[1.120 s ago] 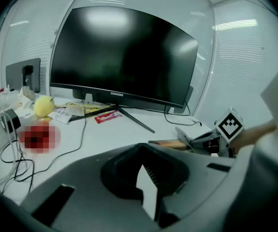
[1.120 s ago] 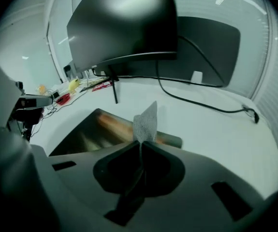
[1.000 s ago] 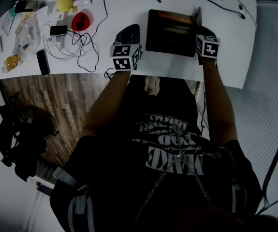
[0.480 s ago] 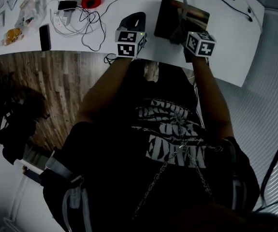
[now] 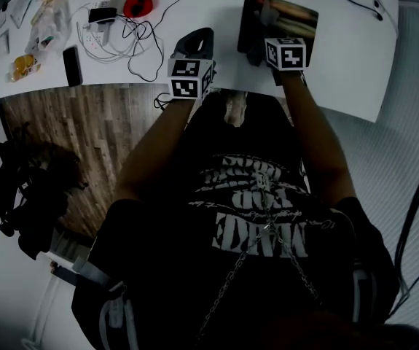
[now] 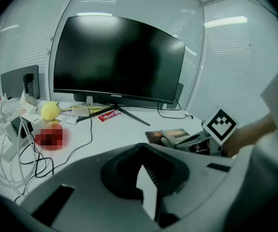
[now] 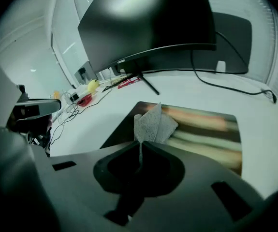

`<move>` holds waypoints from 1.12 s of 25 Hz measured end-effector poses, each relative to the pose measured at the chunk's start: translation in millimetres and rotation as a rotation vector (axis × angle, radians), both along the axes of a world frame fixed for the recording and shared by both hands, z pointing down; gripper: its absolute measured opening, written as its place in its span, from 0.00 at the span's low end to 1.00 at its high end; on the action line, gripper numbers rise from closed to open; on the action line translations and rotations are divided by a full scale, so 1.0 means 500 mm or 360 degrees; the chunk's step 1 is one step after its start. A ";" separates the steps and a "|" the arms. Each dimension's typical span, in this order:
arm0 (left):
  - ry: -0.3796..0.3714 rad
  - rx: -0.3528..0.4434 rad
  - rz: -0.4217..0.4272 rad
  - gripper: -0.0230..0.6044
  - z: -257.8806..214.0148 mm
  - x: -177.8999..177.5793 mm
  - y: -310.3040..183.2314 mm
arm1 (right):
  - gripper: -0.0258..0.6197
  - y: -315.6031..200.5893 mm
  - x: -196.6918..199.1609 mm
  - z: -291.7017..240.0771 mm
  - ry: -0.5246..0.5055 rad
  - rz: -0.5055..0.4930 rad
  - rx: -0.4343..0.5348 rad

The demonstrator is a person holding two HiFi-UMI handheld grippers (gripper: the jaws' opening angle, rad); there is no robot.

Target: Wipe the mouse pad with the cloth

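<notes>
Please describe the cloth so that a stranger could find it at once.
Start at the white desk below the dark monitor. On its right part lies a dark mouse pad; over the pad's left part the right hand-held gripper pinches a pale grey woven cloth, crumpled, unlike the flat striped pad.

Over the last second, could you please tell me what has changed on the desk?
The right tongs, shut on the cloth, swept leftward across the mouse pad from its right edge. The left tongs kept to the pad's left, holding nothing; the grip on the cloth is unchanged.
</notes>
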State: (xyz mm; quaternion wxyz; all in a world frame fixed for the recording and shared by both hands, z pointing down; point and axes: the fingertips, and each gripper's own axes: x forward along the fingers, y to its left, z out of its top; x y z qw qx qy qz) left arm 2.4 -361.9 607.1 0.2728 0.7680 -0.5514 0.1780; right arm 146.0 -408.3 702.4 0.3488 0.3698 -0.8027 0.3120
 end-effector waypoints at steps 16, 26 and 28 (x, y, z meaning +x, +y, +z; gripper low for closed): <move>0.0091 -0.0035 0.0010 0.04 0.007 0.036 -0.010 | 0.06 0.034 0.221 -0.085 -0.0069 0.0342 -0.0014; 0.0038 -0.0064 0.0012 0.04 0.014 0.004 0.004 | 0.06 0.137 -0.083 -0.003 -0.0118 -0.0104 -0.0160; 0.0033 -0.0077 0.0007 0.04 0.020 -0.001 0.003 | 0.06 0.128 -0.046 -0.001 -0.0092 -0.0086 -0.0148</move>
